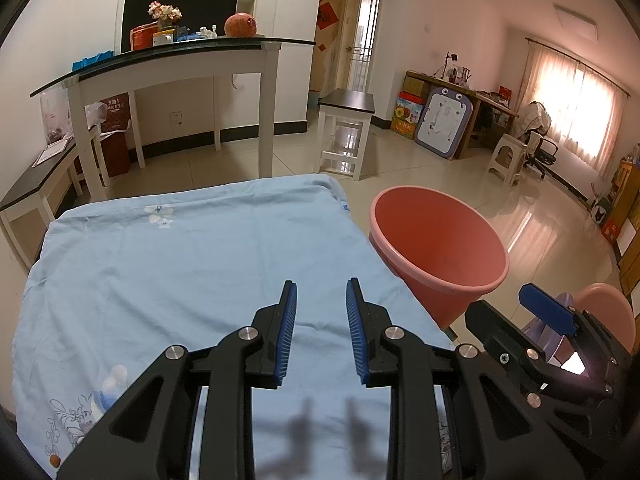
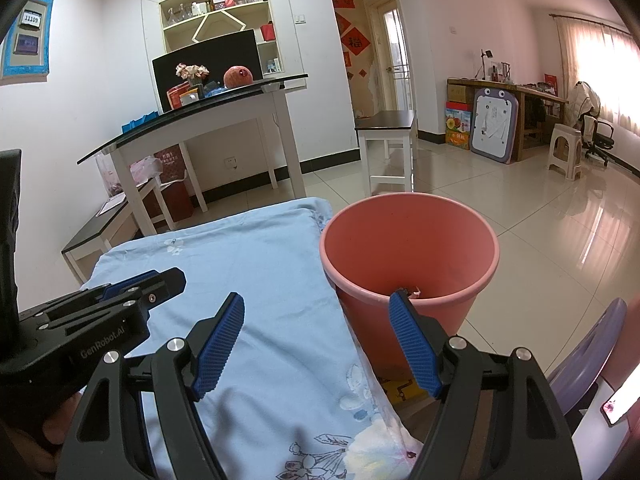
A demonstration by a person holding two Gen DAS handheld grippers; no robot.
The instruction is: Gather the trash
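The worktop (image 1: 160, 264) was the biggest thing in view, draped in a pale blue cloth (image 2: 256, 264) with a flower print; its surface was bare in front of both grippers. Behind it stood a white table (image 1: 168, 68) with a dark glass top, carrying a black screen (image 1: 192, 4), a small bunch of flowers (image 1: 164, 11) and a round orange fruit (image 1: 240, 25). A dark-topped stool (image 2: 386, 120) stood on the tiled floor (image 2: 520, 208) further back.

Just beside the worktop's right edge stood the pink bucket (image 2: 408, 248), upright with its mouth open. Deep inside it, near the wall closest to the right wrist camera, a small pale scrap of trash (image 2: 414, 292) showed just above the tip of one gripper finger; its kind could not be told.

The left gripper (image 1: 321, 292) hung over the blue cloth with its fingers parted by a modest gap and nothing between them. The right gripper (image 2: 318, 304) was spread wide and released, one finger over the cloth, the other in front of the bucket's near wall, holding nothing. From the right wrist view the left gripper's black body (image 2: 100, 312) lay over the left part of the worktop.
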